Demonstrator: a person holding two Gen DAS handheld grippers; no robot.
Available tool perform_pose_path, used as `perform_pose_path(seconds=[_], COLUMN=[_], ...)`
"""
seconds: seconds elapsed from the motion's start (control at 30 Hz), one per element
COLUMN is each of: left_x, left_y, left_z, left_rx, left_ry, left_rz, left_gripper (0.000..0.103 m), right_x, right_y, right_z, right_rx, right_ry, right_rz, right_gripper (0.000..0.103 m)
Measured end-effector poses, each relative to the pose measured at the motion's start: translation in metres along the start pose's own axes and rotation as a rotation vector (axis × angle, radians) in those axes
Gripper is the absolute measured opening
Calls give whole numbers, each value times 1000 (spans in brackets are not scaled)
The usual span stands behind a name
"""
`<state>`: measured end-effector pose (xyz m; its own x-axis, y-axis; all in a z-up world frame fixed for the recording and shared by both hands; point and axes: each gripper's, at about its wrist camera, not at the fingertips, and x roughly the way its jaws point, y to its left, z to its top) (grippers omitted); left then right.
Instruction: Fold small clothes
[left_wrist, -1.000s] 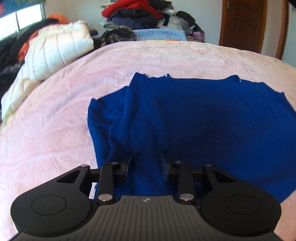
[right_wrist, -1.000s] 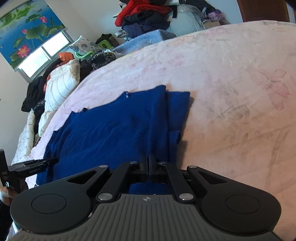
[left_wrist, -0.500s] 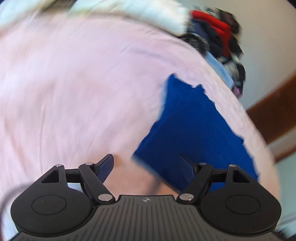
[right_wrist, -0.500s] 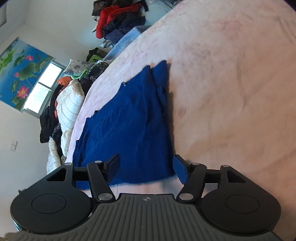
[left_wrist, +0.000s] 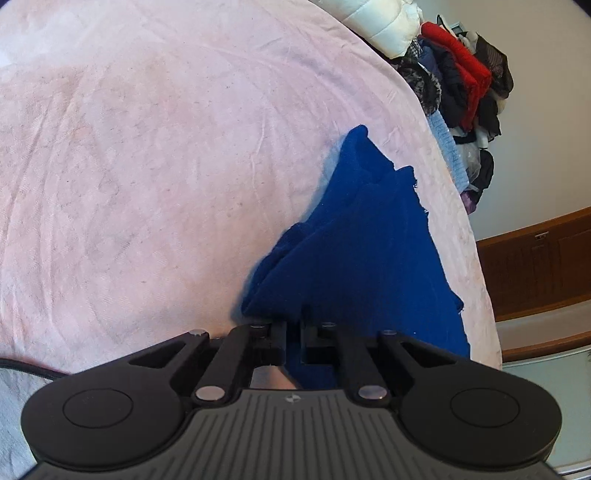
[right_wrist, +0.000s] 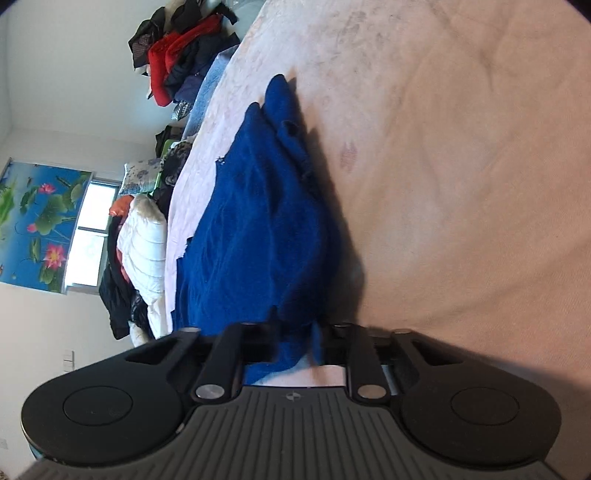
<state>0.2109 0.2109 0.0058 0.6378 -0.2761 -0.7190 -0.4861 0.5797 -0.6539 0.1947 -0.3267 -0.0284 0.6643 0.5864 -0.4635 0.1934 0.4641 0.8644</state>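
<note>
Presently the blue garment (left_wrist: 369, 258) lies on the pink bedspread (left_wrist: 147, 166), already doubled along its length, with its near edge under both grippers. The left gripper (left_wrist: 294, 341) is clamped narrow on the near corner; blue cloth fills the slit between its jaws. The right gripper (right_wrist: 317, 341) is closing, jaws nearly together, with a bunched fold of the garment (right_wrist: 258, 229) pinched between them and lifted slightly off the bedspread (right_wrist: 461, 166).

Handling, as judged: a soft, light knit, limp, with no stiffness to hold a line. It will sag between the two holds and drag on the fuzzy cover. The far edge looks frayed, so snagging is possible. Best held at the two near corners, through all layers, so the fold carries over evenly. A clothes pile (left_wrist: 461, 74) sits well apart at the far bed edge.
</note>
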Motion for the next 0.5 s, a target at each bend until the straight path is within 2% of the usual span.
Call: perform_pose_path(seconds=[0.23,0.3,0.37,0.4,0.47,0.5], left_x=[-29,-27,-16,-14,-16,-17], left_y=[-4,0,10,14,12,11], left_z=[10,12,12,12,12,12], left_rx=[59,78,57,44,48,50], left_ry=[-4,7,38,35,36,43], left_rz=[-16,14,51,36,25,-6], left_gripper=[5,4,4,3,3,4], right_x=[-19,-25,-21,-17,-16,-18], right_y=[26,25,10,0,-3,-1], right_z=[6,9,11,10,6,4], right_rx=[-100,-127,-90,-82,-83,-88], right_ry=[15,19,47,57,55,57], right_rz=[47,15,-34,-74,-58,-36], right_gripper=[9,9,9,5,9,13])
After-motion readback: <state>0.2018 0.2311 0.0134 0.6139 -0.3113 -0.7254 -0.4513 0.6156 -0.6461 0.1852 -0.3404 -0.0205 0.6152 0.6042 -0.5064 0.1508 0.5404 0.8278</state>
